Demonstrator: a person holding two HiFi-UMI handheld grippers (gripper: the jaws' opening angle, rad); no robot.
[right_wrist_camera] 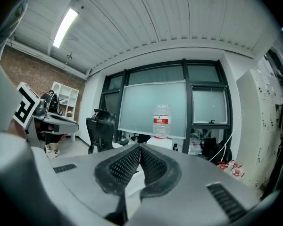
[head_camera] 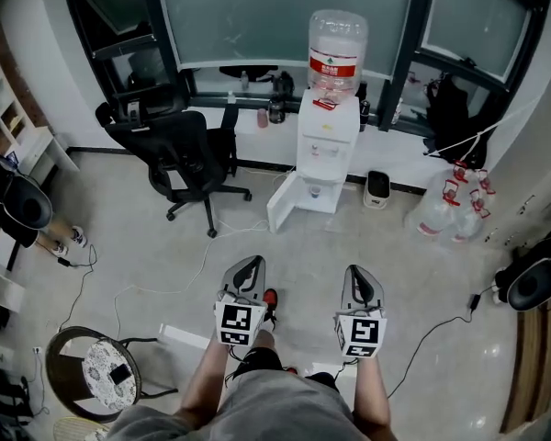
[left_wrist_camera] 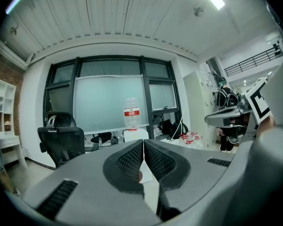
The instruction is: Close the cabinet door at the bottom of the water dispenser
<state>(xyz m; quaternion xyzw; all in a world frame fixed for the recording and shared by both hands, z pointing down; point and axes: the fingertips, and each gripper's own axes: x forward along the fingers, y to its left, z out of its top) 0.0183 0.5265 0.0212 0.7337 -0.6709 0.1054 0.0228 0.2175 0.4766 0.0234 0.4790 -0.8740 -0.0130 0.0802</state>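
At the water dispenser [head_camera: 328,141], the cabinet door [head_camera: 285,205] stands open, interior indistinct

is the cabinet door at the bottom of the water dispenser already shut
No, in the head view the cabinet door stands swung out from the base of the water dispenser, leaving the compartment open.

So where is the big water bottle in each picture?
Head view: water bottle, top middle, on the white dispenser.
Left gripper view: water bottle, middle, above the left tool.
Right gripper view: water bottle, middle, above the right tool.
Shared landmark: black office chair, left of the bottle everywhere.
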